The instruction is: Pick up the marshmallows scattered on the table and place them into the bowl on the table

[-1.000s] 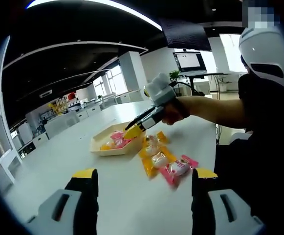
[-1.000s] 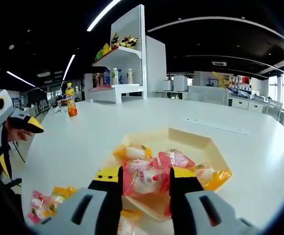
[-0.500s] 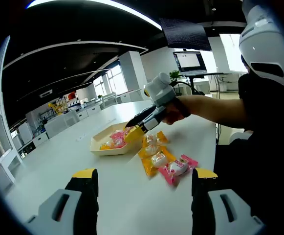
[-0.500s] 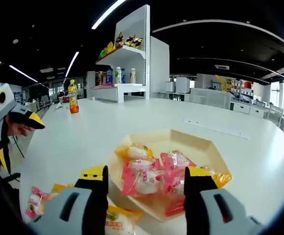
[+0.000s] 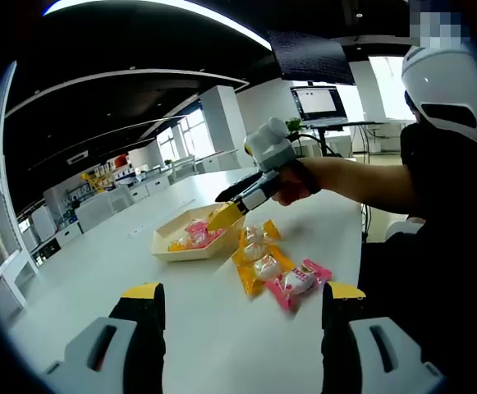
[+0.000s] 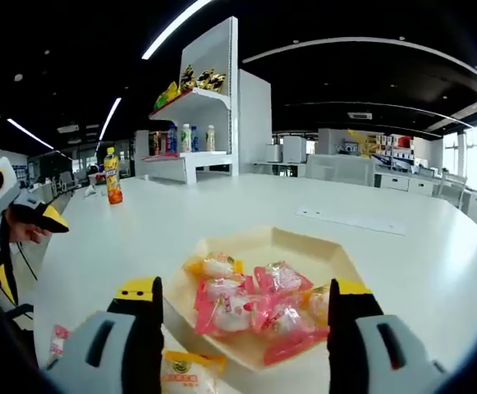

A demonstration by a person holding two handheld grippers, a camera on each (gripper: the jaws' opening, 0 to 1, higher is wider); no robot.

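My left gripper (image 5: 242, 300) hangs wide and empty over the white table (image 5: 213, 328). At its 12 o'clock lie yellow and pink wrapped marshmallows (image 5: 275, 275); beyond them my right gripper (image 5: 224, 216) hovers at the shallow beige octagonal bowl (image 5: 168, 245). The right gripper view looks between wide, empty jaws into that bowl's packets (image 6: 250, 304). An orange drink bottle (image 6: 112, 176) stands at 10 o'clock, before a white shelf (image 6: 201, 123).

Open-plan office under a dark ceiling (image 6: 369, 78) with long light strips (image 6: 176, 25). White shelf unit (image 6: 213, 115) stocked with bottles and packets. Wide white bench (image 6: 222, 209). Bright windows (image 5: 190, 131), white pillar (image 5: 222, 119), a monitor (image 5: 318, 103) on a stand.
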